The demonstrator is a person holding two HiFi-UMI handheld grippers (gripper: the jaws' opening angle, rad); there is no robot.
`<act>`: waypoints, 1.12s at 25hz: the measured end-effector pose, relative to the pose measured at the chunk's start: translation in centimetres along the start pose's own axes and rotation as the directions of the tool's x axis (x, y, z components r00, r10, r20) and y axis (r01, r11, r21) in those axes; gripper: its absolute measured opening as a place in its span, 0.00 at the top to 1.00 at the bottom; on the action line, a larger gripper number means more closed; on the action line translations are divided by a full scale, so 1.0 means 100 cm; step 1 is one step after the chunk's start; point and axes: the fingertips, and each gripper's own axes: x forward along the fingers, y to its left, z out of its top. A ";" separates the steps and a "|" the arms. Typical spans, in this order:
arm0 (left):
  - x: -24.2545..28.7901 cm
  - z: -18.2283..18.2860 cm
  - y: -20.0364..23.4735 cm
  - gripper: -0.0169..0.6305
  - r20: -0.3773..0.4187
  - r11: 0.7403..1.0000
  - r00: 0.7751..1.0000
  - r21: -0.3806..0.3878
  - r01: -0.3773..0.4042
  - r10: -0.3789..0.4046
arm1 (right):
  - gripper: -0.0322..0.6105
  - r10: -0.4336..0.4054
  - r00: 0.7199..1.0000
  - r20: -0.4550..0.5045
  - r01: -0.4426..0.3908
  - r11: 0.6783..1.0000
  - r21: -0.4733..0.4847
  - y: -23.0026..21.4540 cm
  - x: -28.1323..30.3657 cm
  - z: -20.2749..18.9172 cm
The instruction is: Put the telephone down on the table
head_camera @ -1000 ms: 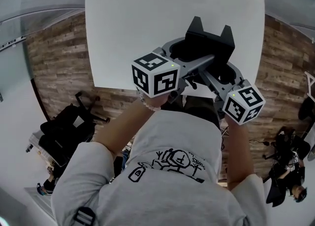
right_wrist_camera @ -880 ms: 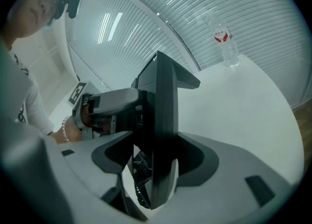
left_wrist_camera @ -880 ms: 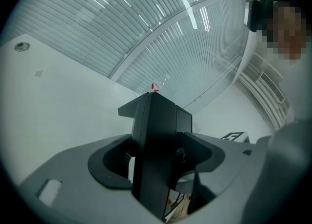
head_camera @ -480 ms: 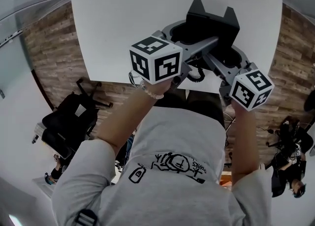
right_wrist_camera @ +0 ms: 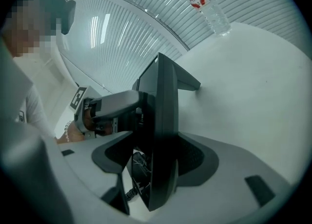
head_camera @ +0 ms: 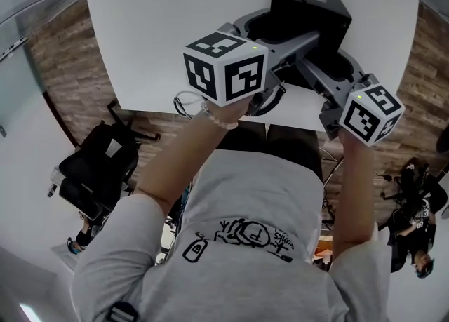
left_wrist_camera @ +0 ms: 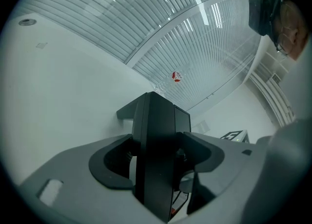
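Note:
A black telephone [head_camera: 309, 15] is held upright on its edge between both grippers, just above the white table [head_camera: 175, 19] near its front edge. My left gripper [head_camera: 280, 36] is shut on its left end. In the left gripper view the telephone [left_wrist_camera: 156, 154] fills the gap of that gripper [left_wrist_camera: 156, 169], whose jaws have just been closing a little further on it. My right gripper [head_camera: 330, 54] is shut on the other end, and its view shows the telephone [right_wrist_camera: 163, 135] clamped in the gripper [right_wrist_camera: 156, 159]. A black coiled cord [head_camera: 273, 99] hangs beneath.
A clear water bottle [right_wrist_camera: 207, 8] with a red label stands at the table's far side. A black office chair [head_camera: 95, 173] stands on the wooden floor at the lower left. A person's head shows at the edge of both gripper views.
Both grippers have sunk towards the table with the telephone held between them. The telephone now lies over the table's front part, and the cord hangs at the table's edge.

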 end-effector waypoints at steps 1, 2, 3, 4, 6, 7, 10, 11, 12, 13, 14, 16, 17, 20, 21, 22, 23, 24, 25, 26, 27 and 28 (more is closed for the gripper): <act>0.000 0.000 -0.001 0.47 -0.001 1.000 1.000 0.005 -0.004 0.004 | 0.55 0.003 1.000 -0.003 -0.002 1.000 0.006 0.000 0.000 0.000; 0.001 0.000 -0.001 0.47 -0.002 1.000 1.000 0.010 -0.007 0.007 | 0.55 0.004 1.000 -0.008 -0.004 1.000 0.011 0.000 -0.001 0.000; 0.001 0.000 -0.002 0.47 -0.002 1.000 1.000 0.013 -0.008 0.008 | 0.55 0.005 1.000 -0.012 -0.005 1.000 0.014 0.000 -0.001 0.000; 0.002 0.001 -0.002 0.47 -0.002 1.000 1.000 0.015 -0.009 0.009 | 0.55 0.006 1.000 -0.016 -0.006 1.000 0.015 -0.001 -0.001 0.001; 0.002 0.001 -0.001 0.47 -0.003 1.000 1.000 0.016 -0.007 0.007 | 0.55 0.008 1.000 -0.022 -0.008 1.000 0.016 -0.001 0.000 0.001; 0.002 0.001 -0.001 0.47 -0.004 1.000 1.000 0.016 -0.005 0.005 | 0.55 0.008 1.000 -0.024 -0.007 1.000 0.017 -0.001 0.001 0.001; 0.003 0.001 0.000 0.47 -0.004 1.000 1.000 0.016 -0.002 0.002 | 0.55 0.003 1.000 -0.030 -0.003 1.000 0.021 -0.002 0.002 0.000; 0.003 0.001 0.000 0.47 -0.004 1.000 1.000 0.016 -0.002 0.002 | 0.55 0.002 1.000 -0.031 -0.001 1.000 0.023 -0.002 0.002 0.000; 0.002 0.001 0.001 0.47 -0.004 1.000 1.000 0.016 -0.003 0.003 | 0.55 0.000 0.999 -0.033 0.001 1.000 0.024 -0.002 0.003 0.000; 0.002 0.001 0.001 0.47 -0.004 1.000 1.000 0.016 -0.005 0.005 | 0.55 -0.002 0.999 -0.034 0.003 1.000 0.025 -0.002 0.003 0.000; 0.002 0.002 0.001 0.46 -0.003 1.000 1.000 0.016 -0.007 0.008 | 0.55 -0.005 0.999 -0.034 0.006 1.000 0.022 -0.002 0.004 0.000; 0.002 0.003 0.001 0.46 0.003 1.000 1.000 0.021 -0.014 0.014 | 0.55 -0.025 0.999 -0.034 0.025 1.000 0.002 -0.003 0.003 0.001; 0.003 0.003 0.001 0.46 0.006 0.999 1.000 0.027 -0.019 0.019 | 0.55 -0.041 0.999 -0.035 0.041 0.999 -0.009 -0.004 0.003 0.001; -0.002 0.004 0.000 0.45 0.021 0.998 0.999 0.052 -0.048 0.047 | 0.54 -0.093 0.995 -0.041 0.092 0.995 -0.021 -0.005 -0.002 -0.001; -0.005 0.006 -0.002 0.45 0.033 0.997 0.998 0.060 -0.054 0.052 | 0.54 -0.118 0.992 -0.039 0.116 0.993 -0.032 -0.005 -0.005 0.000; -0.009 0.008 -0.005 0.43 0.044 0.996 0.998 0.065 -0.057 0.054 | 0.54 -0.145 0.989 -0.036 0.144 0.989 -0.046 -0.004 -0.010 0.000; -0.014 0.009 -0.007 0.42 0.052 0.996 0.997 0.067 -0.061 0.057 | 0.54 -0.172 0.985 -0.032 0.170 0.984 -0.058 -0.004 -0.015 0.000; -0.019 0.010 -0.009 0.42 0.055 0.996 0.997 0.067 -0.066 0.063 | 0.54 -0.194 0.981 -0.026 0.192 0.979 -0.065 -0.003 -0.020 0.001; -0.023 0.010 -0.010 0.42 0.058 0.995 0.996 0.068 -0.074 0.070 | 0.54 -0.211 0.977 -0.017 0.209 0.975 -0.070 -0.003 -0.025 0.004; -0.028 0.011 -0.010 0.42 0.062 0.994 0.995 0.073 -0.083 0.079 | 0.54 -0.224 0.974 -0.002 0.224 0.972 -0.078 -0.002 -0.030 0.007; -0.033 0.012 -0.010 0.42 0.067 0.993 0.994 0.080 -0.091 0.086 | 0.54 -0.237 0.971 0.015 0.237 0.967 -0.087 -0.001 -0.036 0.011; -0.040 0.011 -0.012 0.42 0.072 0.992 0.993 0.084 -0.099 0.093 | 0.54 -0.250 0.968 0.031 0.252 0.963 -0.099 0.002 -0.043 0.014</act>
